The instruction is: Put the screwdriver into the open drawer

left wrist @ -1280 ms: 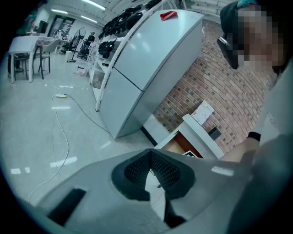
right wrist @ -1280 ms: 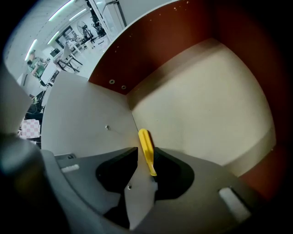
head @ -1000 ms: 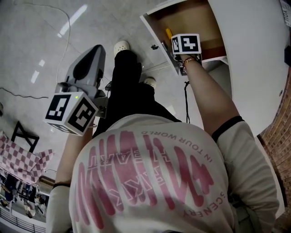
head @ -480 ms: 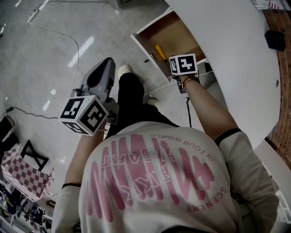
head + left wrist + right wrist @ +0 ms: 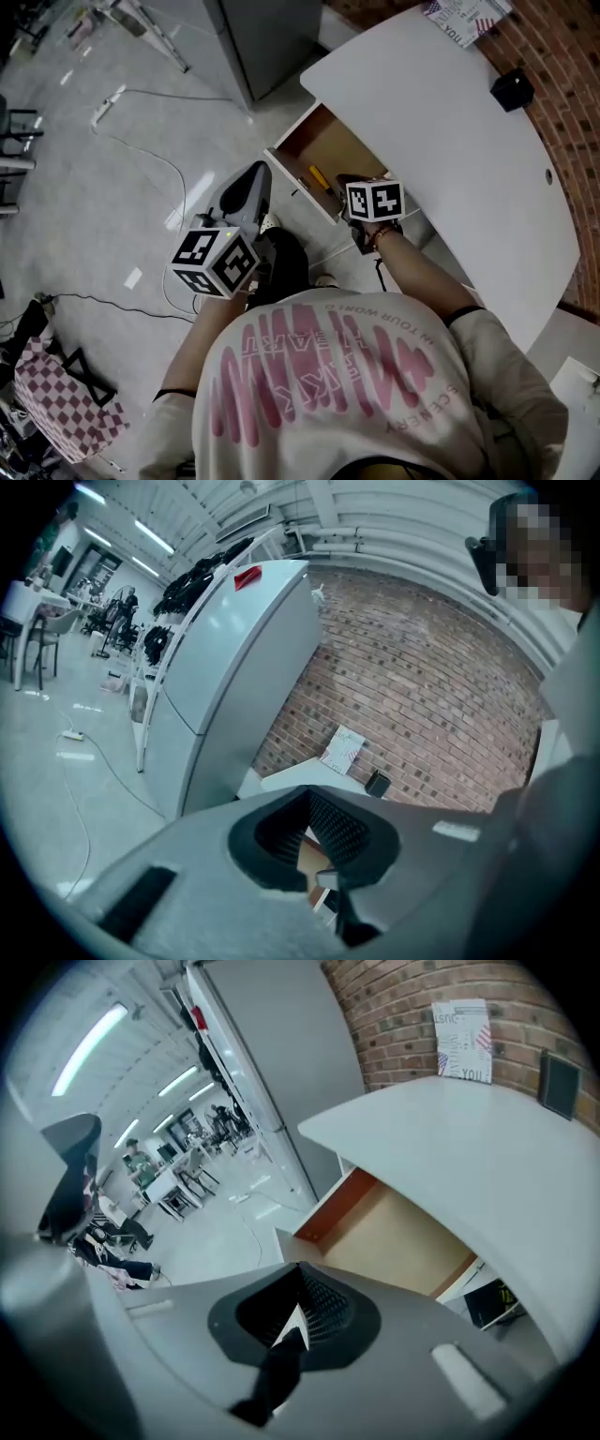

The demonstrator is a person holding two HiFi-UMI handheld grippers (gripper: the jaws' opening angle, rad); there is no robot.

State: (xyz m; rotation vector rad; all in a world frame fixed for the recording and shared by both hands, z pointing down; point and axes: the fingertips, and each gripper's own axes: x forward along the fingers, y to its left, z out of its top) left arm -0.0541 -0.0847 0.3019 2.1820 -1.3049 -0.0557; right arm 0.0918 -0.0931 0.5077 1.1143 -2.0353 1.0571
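Head view catches the job looking as good as done: the yellow-handled screwdriver [image 5: 319,176] lies on the wooden floor of the open drawer [image 5: 330,150], near its front panel and touched by neither tool. Your right gripper [image 5: 295,1321] hangs just beside the drawer's near corner, its jaws pressed together on nothing; the right gripper view shows only the drawer's bare inner wall past them. Your left gripper [image 5: 319,850] is held off to the side over the floor, well apart from the drawer, and its jaws also appear closed and empty. By the look of it, nothing of the placing is left; whether the drawer should then be pushed in the task does not say. The count: one screwdriver, one open drawer, two grippers, one white desk [image 5: 441,131] above the drawer. On the desk sit one small black box [image 5: 511,89] and one printed card [image 5: 459,14] against the brick wall. One tall grey cabinet [image 5: 262,37] stands beside the desk.
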